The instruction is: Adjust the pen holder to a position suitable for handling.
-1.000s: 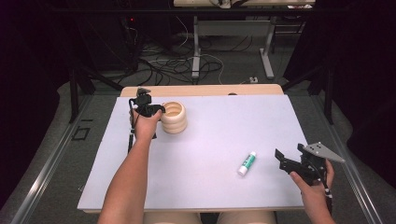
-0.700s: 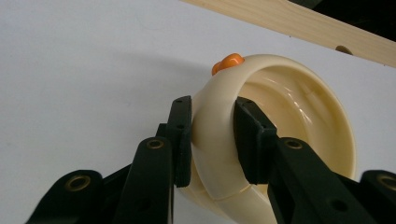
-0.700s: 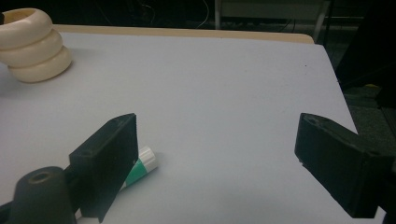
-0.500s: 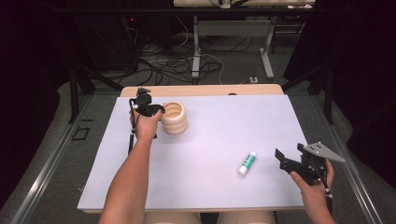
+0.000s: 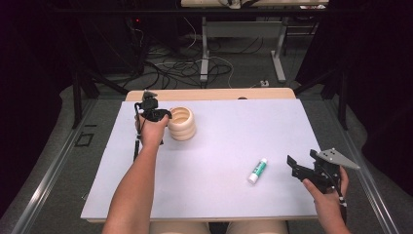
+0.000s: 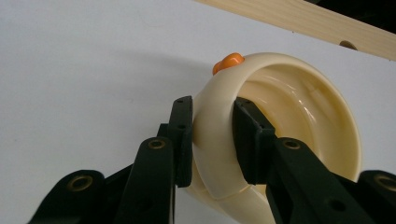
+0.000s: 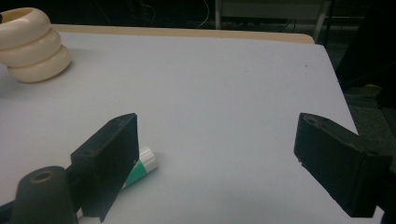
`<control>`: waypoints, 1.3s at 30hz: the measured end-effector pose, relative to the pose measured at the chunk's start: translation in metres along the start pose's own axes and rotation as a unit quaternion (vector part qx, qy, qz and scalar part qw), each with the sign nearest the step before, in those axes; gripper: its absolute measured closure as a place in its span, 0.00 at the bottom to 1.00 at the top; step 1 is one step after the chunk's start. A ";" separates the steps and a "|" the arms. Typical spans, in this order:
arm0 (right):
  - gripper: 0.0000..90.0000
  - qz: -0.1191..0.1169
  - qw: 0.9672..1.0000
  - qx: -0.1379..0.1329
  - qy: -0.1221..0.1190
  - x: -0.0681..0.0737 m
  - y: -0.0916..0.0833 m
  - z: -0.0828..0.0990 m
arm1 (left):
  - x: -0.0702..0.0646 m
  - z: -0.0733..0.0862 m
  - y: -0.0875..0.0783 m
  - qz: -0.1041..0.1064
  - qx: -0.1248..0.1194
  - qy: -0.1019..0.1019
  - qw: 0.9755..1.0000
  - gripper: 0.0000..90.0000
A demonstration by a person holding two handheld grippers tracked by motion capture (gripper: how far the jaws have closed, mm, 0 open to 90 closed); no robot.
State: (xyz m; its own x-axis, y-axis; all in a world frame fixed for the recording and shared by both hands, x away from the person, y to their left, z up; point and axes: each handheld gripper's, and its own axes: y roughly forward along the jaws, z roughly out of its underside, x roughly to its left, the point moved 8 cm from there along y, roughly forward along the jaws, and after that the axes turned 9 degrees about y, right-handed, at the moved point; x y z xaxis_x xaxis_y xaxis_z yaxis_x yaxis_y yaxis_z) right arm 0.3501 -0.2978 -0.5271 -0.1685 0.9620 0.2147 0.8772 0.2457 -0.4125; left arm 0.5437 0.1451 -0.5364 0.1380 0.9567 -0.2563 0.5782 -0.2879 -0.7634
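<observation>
A cream ribbed pot (image 5: 182,125) stands on the white board (image 5: 234,131) at the back left. My left gripper (image 5: 168,116) is shut on its near wall. In the left gripper view, one pad presses the outside and the other the inside of the pot (image 6: 303,121), and a small orange piece (image 6: 228,62) sits on the rim beyond the left gripper (image 6: 212,116). My right gripper (image 5: 301,160) is held open at the front right, just right of a green-and-white glue stick (image 5: 257,170). In the right gripper view, the glue stick (image 7: 140,170) lies behind the left jaw of the right gripper (image 7: 217,140), and the pot (image 7: 30,44) is far off.
The board lies on a wooden table whose edge (image 5: 209,94) shows at the back. Cables (image 5: 195,66) and table legs are on the floor beyond. A black cable (image 5: 137,141) trails from the left gripper along the person's forearm.
</observation>
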 end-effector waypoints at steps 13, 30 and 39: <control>0.15 -0.002 1.000 -0.004 -0.002 0.000 0.001 0.000 | -0.008 0.004 -0.003 0.008 0.012 0.019 1.000 0.79; 0.15 0.002 1.000 -0.001 -0.004 0.000 -0.001 -0.001 | -0.019 0.007 -0.015 0.023 0.008 0.048 0.999 0.81; 0.15 0.000 1.000 -0.004 -0.003 0.001 -0.001 -0.001 | -0.031 0.015 -0.026 0.036 0.018 0.072 0.997 0.82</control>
State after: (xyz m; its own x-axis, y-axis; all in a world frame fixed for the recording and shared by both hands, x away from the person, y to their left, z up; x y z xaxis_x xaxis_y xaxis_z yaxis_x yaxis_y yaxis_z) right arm 0.3496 -0.2977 -0.5256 -0.1703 0.9628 0.2099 0.8812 0.2442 -0.4049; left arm 0.5122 0.1219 -0.5172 0.2936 0.9292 -0.2245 0.5339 -0.3542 -0.7677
